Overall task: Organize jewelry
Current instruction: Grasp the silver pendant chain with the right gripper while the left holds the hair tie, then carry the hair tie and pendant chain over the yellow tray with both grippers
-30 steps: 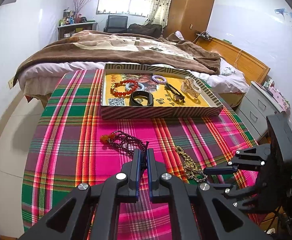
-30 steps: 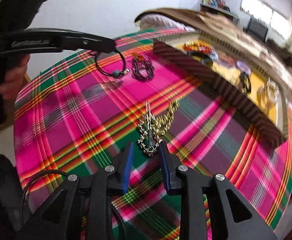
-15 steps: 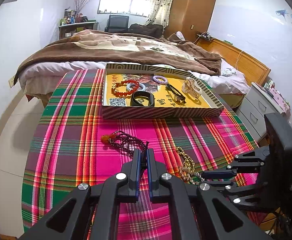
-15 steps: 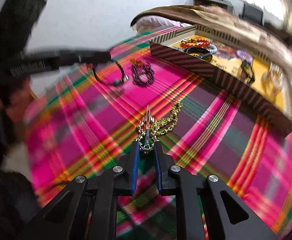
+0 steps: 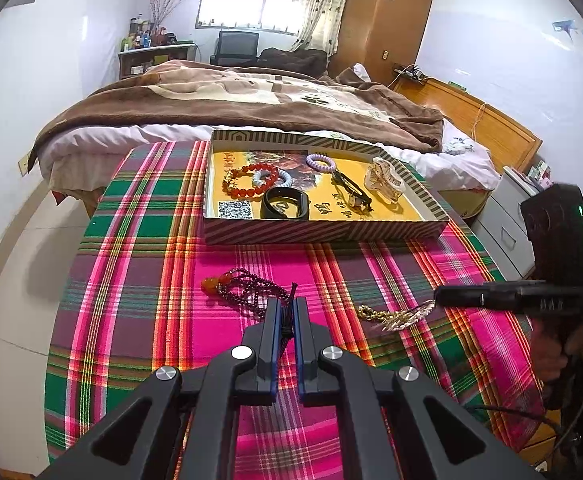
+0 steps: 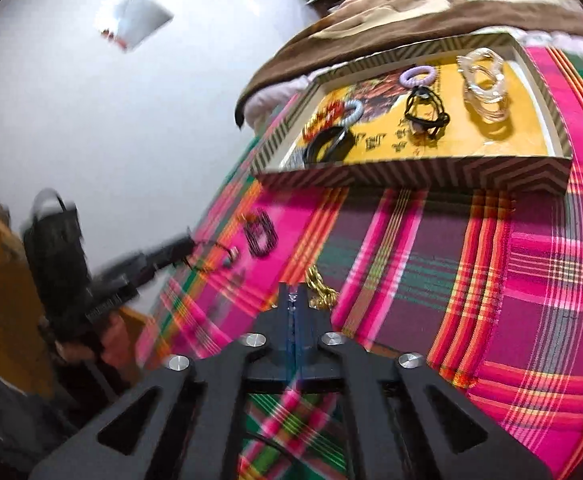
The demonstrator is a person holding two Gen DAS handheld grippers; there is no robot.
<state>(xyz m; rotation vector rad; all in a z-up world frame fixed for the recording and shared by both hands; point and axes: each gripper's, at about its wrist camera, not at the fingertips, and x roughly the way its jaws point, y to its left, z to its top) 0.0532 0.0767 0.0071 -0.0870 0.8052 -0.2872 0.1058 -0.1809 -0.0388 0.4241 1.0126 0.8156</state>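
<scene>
Blur hides detail, but I see my right gripper (image 6: 297, 300) clamped on one gold chain (image 5: 387, 316), my left gripper (image 5: 285, 312) pinching one black cord (image 5: 291, 300), six pieces in the tray (image 5: 323, 230).

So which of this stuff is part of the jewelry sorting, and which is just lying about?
Part of the job:
- gold chain, clamped by the right gripper
- black cord, pinched in the left gripper
- dark bead string on the cloth
- striped tray holding bracelets

Lying about:
- bed blanket
- wardrobe
- nightstand
</scene>
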